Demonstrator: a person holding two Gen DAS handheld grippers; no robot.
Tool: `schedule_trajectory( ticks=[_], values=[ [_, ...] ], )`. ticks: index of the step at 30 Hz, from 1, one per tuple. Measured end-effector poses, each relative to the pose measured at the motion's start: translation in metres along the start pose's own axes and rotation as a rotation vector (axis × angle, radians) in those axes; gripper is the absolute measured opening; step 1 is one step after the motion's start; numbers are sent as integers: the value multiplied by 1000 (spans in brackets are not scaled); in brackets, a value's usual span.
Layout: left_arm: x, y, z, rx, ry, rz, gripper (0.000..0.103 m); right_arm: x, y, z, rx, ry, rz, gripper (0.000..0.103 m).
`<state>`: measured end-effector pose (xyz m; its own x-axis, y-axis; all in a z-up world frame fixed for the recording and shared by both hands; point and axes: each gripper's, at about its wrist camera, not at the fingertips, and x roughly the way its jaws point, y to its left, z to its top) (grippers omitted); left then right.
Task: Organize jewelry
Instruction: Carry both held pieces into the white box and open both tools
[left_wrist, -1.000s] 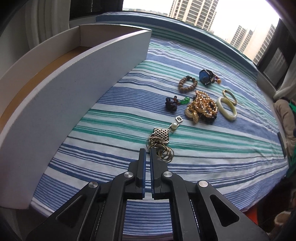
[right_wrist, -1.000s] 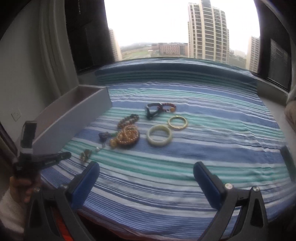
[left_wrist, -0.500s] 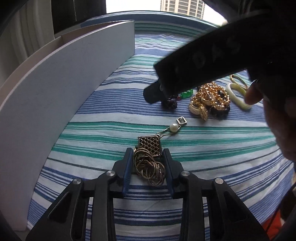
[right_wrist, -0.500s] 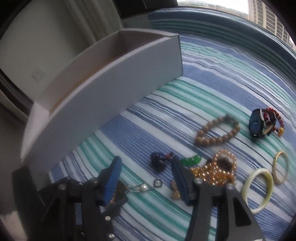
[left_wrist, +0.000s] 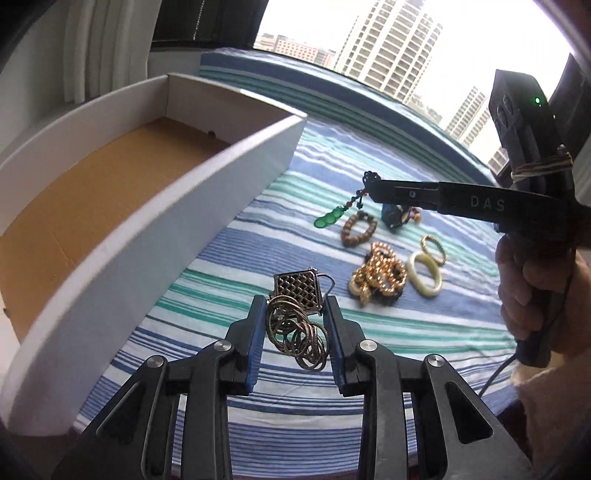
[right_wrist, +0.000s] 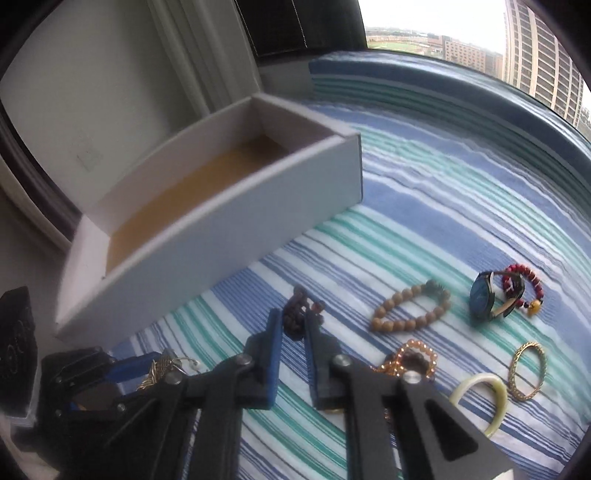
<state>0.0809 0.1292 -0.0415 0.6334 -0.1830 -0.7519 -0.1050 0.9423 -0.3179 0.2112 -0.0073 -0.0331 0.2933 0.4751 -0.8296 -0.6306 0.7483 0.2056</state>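
My left gripper is shut on a gold necklace with a lattice pendant and holds it above the striped cloth, right of the white box. My right gripper is shut on a dark beaded pendant cord; in the left wrist view its green pendant hangs from the tip in the air. The left gripper shows in the right wrist view at lower left. The box is open with a brown floor.
On the striped cloth lie a wooden bead bracelet, a blue watch, a red bead bracelet, a gold chain heap, a pale bangle and a gold bangle.
My left gripper has lifted the gold necklace off the cloth. My right gripper has shut on the dark beaded cord and raised it, green pendant hanging.
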Motion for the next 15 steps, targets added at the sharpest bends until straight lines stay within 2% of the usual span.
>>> schedule_trajectory(
  ticks=[4,9,12,15],
  values=[
    [-52,9,30,-45,-65,19,30,-31,36,32,-60,-55,52,12],
    [-101,53,64,-115,-134,128,30,-49,93,73,-138,-110,135,12],
    [-102,88,72,-152,-152,253,30,-35,125,91,-170,-111,165,12],
    [-82,129,70,-205,-100,335,30,0,151,102,-197,-82,191,12]
  ],
)
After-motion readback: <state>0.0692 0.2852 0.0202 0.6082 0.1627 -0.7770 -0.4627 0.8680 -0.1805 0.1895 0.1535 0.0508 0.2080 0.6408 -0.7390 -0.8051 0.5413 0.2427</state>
